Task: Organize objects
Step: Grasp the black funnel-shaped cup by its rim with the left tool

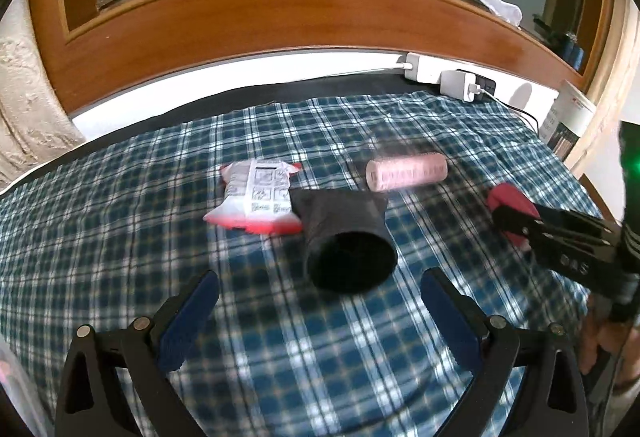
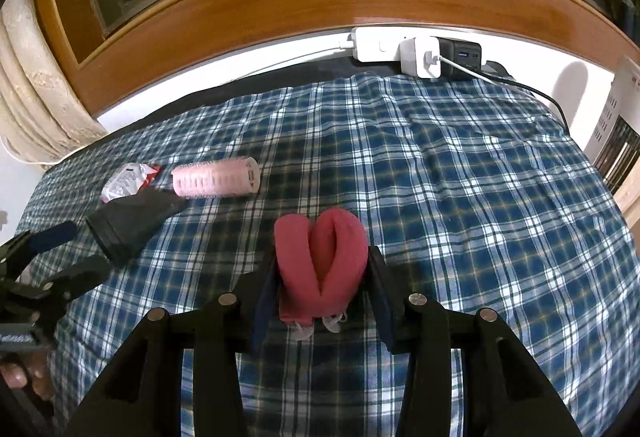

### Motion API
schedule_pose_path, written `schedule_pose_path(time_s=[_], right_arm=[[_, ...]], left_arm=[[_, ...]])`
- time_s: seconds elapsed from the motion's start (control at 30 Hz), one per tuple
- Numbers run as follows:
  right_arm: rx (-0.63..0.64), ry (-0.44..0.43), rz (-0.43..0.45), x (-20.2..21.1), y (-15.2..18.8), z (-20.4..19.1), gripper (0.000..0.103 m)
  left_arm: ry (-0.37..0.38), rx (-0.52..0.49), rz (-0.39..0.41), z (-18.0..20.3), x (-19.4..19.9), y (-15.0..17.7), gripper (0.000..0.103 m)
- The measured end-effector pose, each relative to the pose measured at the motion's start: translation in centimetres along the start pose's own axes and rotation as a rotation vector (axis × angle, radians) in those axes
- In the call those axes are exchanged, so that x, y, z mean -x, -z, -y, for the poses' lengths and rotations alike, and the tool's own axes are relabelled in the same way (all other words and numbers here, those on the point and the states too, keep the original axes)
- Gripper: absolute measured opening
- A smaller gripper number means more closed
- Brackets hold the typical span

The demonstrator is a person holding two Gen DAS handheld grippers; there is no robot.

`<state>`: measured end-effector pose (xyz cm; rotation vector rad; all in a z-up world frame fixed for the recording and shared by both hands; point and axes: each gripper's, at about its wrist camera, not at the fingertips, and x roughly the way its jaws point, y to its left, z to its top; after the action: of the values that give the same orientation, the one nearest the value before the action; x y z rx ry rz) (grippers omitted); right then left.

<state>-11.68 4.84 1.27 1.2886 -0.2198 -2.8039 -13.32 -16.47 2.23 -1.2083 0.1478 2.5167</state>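
Right claw [image 2: 322, 293] around pink cloth [image 2: 320, 257]

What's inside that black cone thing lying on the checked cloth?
The black cone lies on its side, its wide mouth toward the open left tongs. Inside looks only dark; nothing shows, and the narrow far end is hidden.

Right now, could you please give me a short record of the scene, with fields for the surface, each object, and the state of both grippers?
surface: plaid cloth
left gripper: open, holds nothing
right gripper: shut on folded red cloth
black cone-shaped tube: lies ahead of the left gripper
pink hair roller: lies behind the tube
white and red packet: lies beside the tube
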Motion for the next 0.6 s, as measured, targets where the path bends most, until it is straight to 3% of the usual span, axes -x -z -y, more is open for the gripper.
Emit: schedule_pose_path(time_s=[0.17,0.47,0.6], right_arm=[[-0.004,-0.004,0.001,0.0,0.0,0.0,0.044],[-0.002,-0.001,0.000,0.1,-0.1,0.0,0.044],[0.001,-0.001,-0.001,0.0,-0.1,0.1,0.044]], left_arm=[[-0.004,0.015,0.008,0.2,-1.2,-0.8,0.101],[0.012,-0.028,0.005,1.5,-2.4,-1.7,0.081],[0.009,-0.048,-0.004,1.9,-3.0,-1.7,0.059]])
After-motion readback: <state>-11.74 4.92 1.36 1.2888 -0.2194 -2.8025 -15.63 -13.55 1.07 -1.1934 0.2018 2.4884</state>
